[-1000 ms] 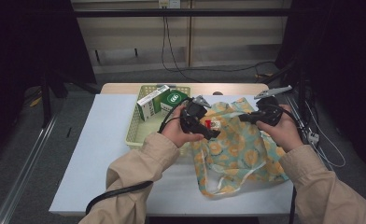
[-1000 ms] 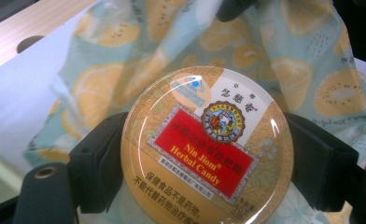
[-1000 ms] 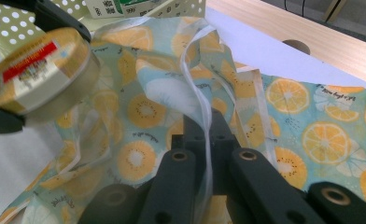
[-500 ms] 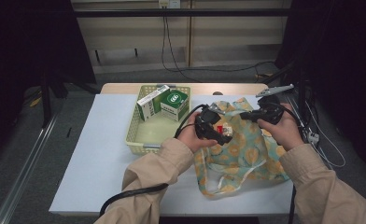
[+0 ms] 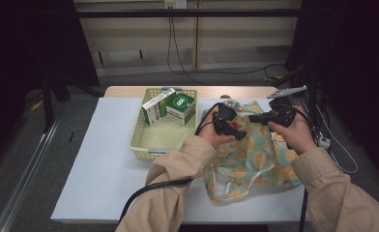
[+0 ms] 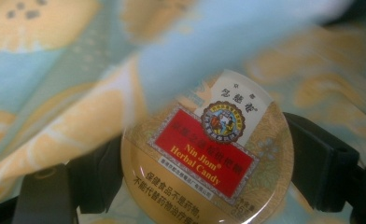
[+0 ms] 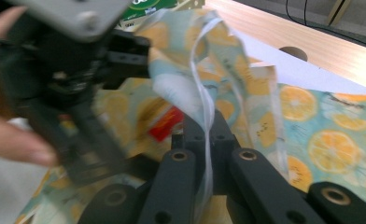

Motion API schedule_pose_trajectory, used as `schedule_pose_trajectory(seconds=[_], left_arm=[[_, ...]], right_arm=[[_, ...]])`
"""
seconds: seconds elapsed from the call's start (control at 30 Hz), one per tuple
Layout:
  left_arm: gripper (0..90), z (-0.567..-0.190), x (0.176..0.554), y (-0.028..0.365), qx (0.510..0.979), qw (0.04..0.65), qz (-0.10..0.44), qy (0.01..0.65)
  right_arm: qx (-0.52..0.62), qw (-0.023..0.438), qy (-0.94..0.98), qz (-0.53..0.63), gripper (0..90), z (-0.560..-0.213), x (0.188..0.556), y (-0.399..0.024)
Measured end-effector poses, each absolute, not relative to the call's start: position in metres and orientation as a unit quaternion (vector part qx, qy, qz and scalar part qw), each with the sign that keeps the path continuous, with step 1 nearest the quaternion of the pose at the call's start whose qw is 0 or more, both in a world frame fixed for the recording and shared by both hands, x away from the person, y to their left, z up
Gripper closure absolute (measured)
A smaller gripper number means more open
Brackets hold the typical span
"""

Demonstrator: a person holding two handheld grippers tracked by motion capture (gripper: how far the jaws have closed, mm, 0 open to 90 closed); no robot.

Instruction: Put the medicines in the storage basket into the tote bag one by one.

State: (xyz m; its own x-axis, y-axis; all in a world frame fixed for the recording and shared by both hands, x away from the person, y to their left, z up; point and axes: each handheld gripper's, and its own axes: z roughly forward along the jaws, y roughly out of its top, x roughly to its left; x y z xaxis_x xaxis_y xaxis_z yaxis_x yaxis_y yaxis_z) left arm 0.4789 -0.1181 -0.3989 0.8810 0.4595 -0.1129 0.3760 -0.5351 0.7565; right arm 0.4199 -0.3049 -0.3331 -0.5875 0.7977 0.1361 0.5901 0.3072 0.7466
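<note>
Left gripper (image 5: 233, 126): jaws closed on either side of one round candy tin (image 6: 209, 154), labelled Nin Jiom Herbal Candy, held at the mouth of one lemon-print cloth bag (image 5: 255, 154). Right gripper (image 7: 204, 135), just beside it: jaws pinched shut on a fold of the bag's rim, white drawstring (image 7: 202, 93) between them. Beyond the left gripper, one yellow basket (image 5: 144, 140) holds two green-and-white boxes (image 5: 170, 107).
</note>
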Motion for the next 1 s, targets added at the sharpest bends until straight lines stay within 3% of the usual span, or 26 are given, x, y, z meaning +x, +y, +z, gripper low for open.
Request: schedule_pose_trajectory(seconds=[0.13, 0.47, 1.0], left_arm=[[12.4, -0.404, 0.485, -0.12, 0.865, 0.428, 0.035, 0.258], [13.1, -0.384, 0.465, -0.09, 0.884, 0.411, 0.02, 0.223], [12.1, -0.351, 0.458, -0.012, 0.873, 0.426, 0.036, 0.234]], right_arm=[[0.438, 0.133, 0.797, 0.394, 89.9, -0.333, 0.421, -0.306], [0.443, 0.13, 0.8, 0.384, 89.9, -0.341, 0.422, -0.303], [0.438, 0.127, 0.808, 0.373, 89.9, -0.349, 0.42, -0.289]])
